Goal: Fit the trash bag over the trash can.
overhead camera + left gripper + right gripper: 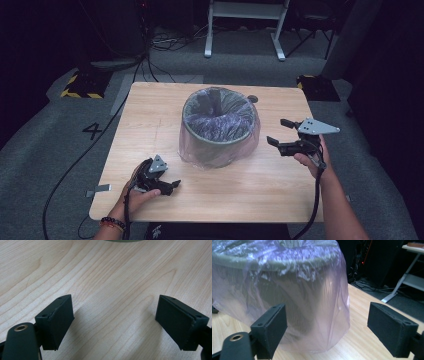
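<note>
A grey bin (220, 127) is standing near the middle of the wooden counter (150, 125), lined with a translucent purplish plastic bag (192, 150) that is folding over its rim and hanging loosely down the outside to the counter. In the right gripper view the bag (312, 302) is draping in wrinkles just ahead of the fingers (270, 326). The right gripper (284, 135) is hovering to the right of the bin, close to its side but apart from the plastic, its fingers spread wide with nothing between them. The left gripper (167, 186) is resting low in front of the bin and to its left, well apart from it, its fingers (56, 320) likewise spread wide over bare wood. A small dark round thing (252, 99) is lying just behind the bin on the counter. A black cable (85, 150) is running across the grey carpet left of the bin, past a painted numeral (92, 131) and a yellow-and-black striped block (80, 87). Behind the bin, a white table frame (245, 30) is standing in a dark room.
</note>
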Demonstrator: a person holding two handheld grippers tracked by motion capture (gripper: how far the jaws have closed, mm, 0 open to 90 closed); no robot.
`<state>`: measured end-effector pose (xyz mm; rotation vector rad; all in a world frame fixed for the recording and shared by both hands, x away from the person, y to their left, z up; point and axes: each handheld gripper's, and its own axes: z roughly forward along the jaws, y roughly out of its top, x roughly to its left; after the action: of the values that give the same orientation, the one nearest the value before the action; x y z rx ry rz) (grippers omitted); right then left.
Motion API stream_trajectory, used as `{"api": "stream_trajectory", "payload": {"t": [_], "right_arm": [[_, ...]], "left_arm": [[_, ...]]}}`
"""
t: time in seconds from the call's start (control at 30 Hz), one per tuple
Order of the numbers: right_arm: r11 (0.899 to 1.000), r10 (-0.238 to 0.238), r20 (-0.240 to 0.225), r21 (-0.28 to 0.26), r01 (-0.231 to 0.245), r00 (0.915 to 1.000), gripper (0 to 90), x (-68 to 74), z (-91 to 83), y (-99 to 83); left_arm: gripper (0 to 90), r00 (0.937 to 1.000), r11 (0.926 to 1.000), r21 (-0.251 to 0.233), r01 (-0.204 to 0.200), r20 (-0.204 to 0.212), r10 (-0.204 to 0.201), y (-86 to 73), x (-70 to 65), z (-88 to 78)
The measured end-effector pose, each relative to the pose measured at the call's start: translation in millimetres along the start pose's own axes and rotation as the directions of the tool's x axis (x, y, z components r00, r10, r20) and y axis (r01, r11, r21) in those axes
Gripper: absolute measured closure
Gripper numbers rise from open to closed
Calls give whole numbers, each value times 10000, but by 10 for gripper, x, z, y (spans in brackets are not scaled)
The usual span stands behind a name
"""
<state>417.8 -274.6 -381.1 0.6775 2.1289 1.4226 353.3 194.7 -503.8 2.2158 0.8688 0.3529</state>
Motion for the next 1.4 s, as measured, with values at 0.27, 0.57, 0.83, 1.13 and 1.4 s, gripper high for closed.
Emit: {"api": "stream_trajectory", "payload": {"t": [0.27, 0.57, 0.83, 1.13, 1.4], "right_arm": [[9998, -185, 36, -3, 185, 9998, 163, 27, 56, 118], [9996, -155, -209, -241, 150, 9997, 163, 41, 139, 287], [9992, -164, -492, -380, 145, 9987, 163, 63, 275, 500], [9991, -274, -683, -341, 251, 9973, 162, 104, 437, 751], [9999, -111, -745, -43, 108, 9972, 161, 117, 606, 889]], "left_arm": [[144, 10000, 10000, 4, -19, 1, 19, 1, 1, 0], [143, 10000, 10000, 4, -27, -1, 27, 2, 3, 1], [142, 10000, 10000, 7, -27, -5, 27, 2, 3, 2], [142, 10000, 10000, 9, -29, -5, 29, 2, 3, 2], [142, 10000, 10000, 9, -29, -4, 29, 2, 3, 2]]}}
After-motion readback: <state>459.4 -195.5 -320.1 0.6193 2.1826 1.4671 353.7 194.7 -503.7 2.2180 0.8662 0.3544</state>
